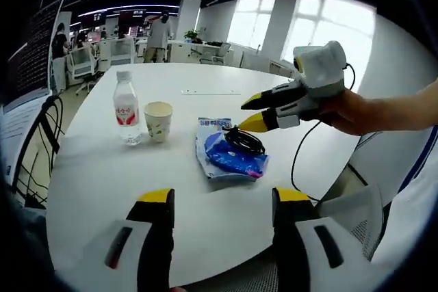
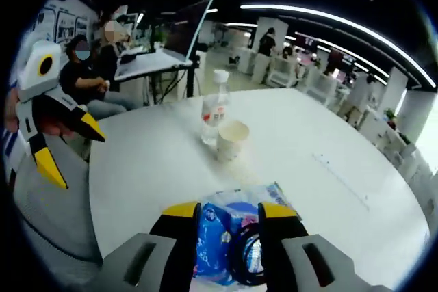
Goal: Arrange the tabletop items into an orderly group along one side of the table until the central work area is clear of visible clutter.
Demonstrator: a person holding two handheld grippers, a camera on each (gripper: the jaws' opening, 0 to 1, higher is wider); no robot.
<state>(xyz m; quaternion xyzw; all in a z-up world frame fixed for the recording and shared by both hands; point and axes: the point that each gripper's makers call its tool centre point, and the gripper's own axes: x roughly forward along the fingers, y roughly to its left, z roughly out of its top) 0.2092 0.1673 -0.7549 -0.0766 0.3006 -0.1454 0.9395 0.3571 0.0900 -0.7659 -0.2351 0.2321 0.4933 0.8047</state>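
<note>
Grippers both stand released, jaws apart: the left gripper hovers over the table's near edge, the right gripper straddles a blue packet topped by a black cable coil — mid-table. Toward the far edge, a water bottle and paper cup stand just beside each other.

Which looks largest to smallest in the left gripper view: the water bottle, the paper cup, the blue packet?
1. Blue packet, widest spread, though it lies nearer the camera.
2. Water bottle, tallest of the three.
3. Paper cup, clearly smallest, standing right beside the bottle.
</note>
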